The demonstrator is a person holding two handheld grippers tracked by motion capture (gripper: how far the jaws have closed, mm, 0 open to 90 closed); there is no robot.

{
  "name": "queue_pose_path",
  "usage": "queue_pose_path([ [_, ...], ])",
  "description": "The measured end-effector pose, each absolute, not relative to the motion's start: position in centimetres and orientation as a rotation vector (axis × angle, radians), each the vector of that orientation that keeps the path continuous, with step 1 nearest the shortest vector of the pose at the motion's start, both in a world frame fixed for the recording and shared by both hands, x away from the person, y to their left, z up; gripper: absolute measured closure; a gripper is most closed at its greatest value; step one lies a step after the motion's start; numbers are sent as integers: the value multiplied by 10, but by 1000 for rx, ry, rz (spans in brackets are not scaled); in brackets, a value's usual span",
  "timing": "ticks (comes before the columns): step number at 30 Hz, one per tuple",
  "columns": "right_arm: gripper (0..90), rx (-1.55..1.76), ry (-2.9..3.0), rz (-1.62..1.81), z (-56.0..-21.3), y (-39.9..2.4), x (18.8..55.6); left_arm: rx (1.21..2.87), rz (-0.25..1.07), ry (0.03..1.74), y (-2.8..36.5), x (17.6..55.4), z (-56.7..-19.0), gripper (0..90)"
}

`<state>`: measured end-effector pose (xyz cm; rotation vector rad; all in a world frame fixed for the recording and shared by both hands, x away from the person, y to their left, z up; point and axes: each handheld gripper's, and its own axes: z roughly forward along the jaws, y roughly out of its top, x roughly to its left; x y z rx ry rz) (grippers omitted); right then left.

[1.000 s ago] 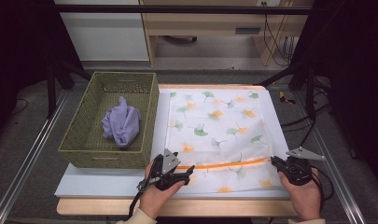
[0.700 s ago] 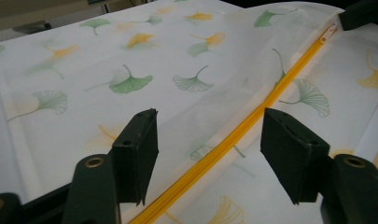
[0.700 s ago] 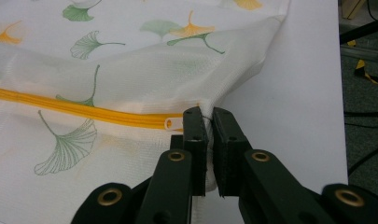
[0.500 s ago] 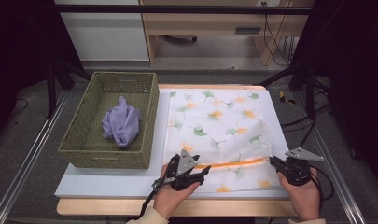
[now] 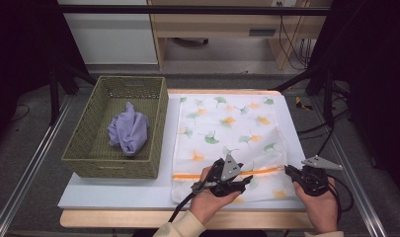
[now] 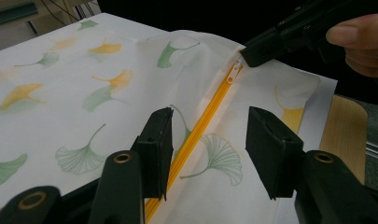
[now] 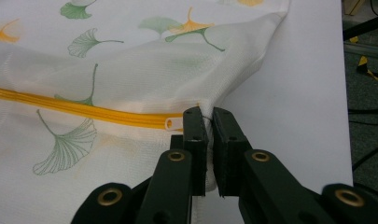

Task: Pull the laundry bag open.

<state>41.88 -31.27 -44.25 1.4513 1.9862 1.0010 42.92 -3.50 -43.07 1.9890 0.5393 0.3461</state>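
from my high view, far left sits the basket (image 5: 89,160) with a purple cloth (image 5: 129,131) crumpled inside, well apart from my work. right of it the bag (image 5: 227,123) lies flat on the table (image 5: 113,190), its orange zipper (image 5: 197,175) running across the near end.

my left gripper (image 5: 239,181) hovers over the middle of that zipper. the left gripper view gives what the high view can't: the jaws stand apart, one on each side of the zipper (image 6: 200,126), pads not pressing the fabric — they have just been closing, with the zipper line between them. that view also catches the slider (image 6: 233,74) up ahead, right at the tip of my right gripper (image 6: 252,53).

my right gripper (image 5: 290,171) sits at the zipper's right end. the right gripper view shows its jaws together, pinching the bag (image 7: 130,70) cloth just past the slider (image 7: 173,123) — the fabric rises in a fold there.
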Motion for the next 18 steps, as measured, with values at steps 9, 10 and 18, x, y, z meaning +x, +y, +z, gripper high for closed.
queue_pose_path([
  [9,850,1415,1981,1023,-442,-313,419,1978,326,495,-57,438,-437,579],
  [10,850,1418,1978,1023,-441,-313,419,1977,319,497,-59,438,-438,583],
  [18,850,1395,1974,1018,-440,-311,417,1980,297,474,-73,439,-447,603],
])
